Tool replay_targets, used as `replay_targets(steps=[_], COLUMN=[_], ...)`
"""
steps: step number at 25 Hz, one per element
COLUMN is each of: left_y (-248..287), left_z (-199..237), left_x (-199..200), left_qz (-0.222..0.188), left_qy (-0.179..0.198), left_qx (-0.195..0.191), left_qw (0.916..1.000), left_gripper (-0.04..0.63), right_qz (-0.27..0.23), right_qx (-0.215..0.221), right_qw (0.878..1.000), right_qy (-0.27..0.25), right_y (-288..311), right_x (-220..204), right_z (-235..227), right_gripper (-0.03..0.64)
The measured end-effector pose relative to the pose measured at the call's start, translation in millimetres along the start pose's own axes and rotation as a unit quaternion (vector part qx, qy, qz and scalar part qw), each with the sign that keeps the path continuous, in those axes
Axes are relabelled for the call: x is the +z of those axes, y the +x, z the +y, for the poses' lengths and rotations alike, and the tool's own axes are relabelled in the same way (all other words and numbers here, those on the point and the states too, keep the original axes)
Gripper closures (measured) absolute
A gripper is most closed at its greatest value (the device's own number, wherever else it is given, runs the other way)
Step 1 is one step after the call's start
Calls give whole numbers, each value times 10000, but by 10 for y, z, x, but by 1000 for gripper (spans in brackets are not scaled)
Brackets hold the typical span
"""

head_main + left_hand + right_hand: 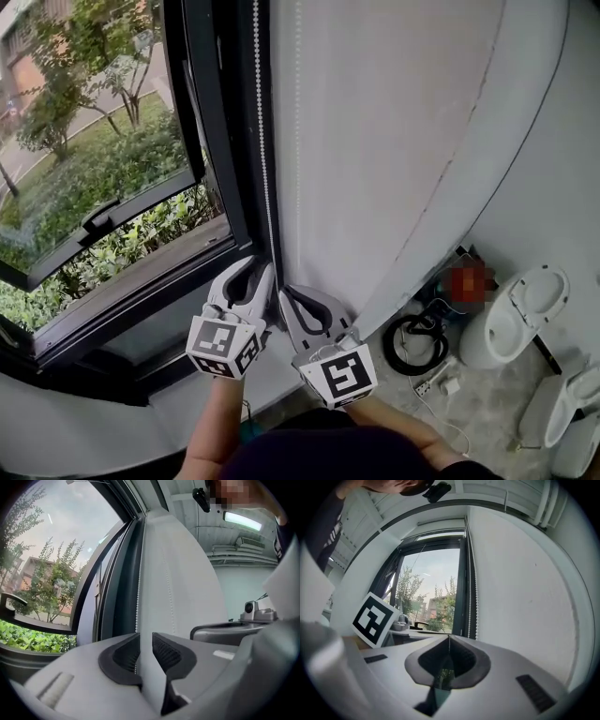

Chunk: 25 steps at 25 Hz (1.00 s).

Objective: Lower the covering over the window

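A white bead chain (pixel 263 141) hangs down the dark window frame (pixel 230 141), with a second strand (pixel 298 112) against the white wall. No covering shows over the glass. My left gripper (pixel 258 274) is at the chain's lower end, and in the left gripper view it (pixel 145 645) stands a little open. The chain (pixel 138 597) runs down into the gap beside the left pad, which does not press on it. My right gripper (pixel 284 296) is close beside the left one. Seen in its own view it (pixel 449 638) is shut on nothing, with the chain (pixel 469 597) off to its right.
The window sash (pixel 98 217) swings outward, with shrubs and trees beyond. On the floor at right lie a coiled black cable (pixel 417 342), a power strip (pixel 441 382) and white ceramic fixtures (pixel 525 314). A white wall (pixel 403 112) fills the right side.
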<state>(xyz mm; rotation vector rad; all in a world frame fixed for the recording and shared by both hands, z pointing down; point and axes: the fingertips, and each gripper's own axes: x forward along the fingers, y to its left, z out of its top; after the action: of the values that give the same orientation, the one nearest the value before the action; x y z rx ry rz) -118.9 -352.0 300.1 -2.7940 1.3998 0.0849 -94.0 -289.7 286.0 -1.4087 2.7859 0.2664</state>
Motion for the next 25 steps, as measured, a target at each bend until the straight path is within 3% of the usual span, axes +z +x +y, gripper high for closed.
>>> replay_targets(steps=[25], left_y=[513], left_z=[182], left_x=[-95], left_qz=[256], left_qy=[-63], left_qx=[-144], left_qw=[9995], left_gripper=[520], right_qz=[-130], right_qx=[-31], right_qw=[9999], right_qy=[-53], right_y=[-105], right_x=[96], right_z=[-85], right_gripper=[603])
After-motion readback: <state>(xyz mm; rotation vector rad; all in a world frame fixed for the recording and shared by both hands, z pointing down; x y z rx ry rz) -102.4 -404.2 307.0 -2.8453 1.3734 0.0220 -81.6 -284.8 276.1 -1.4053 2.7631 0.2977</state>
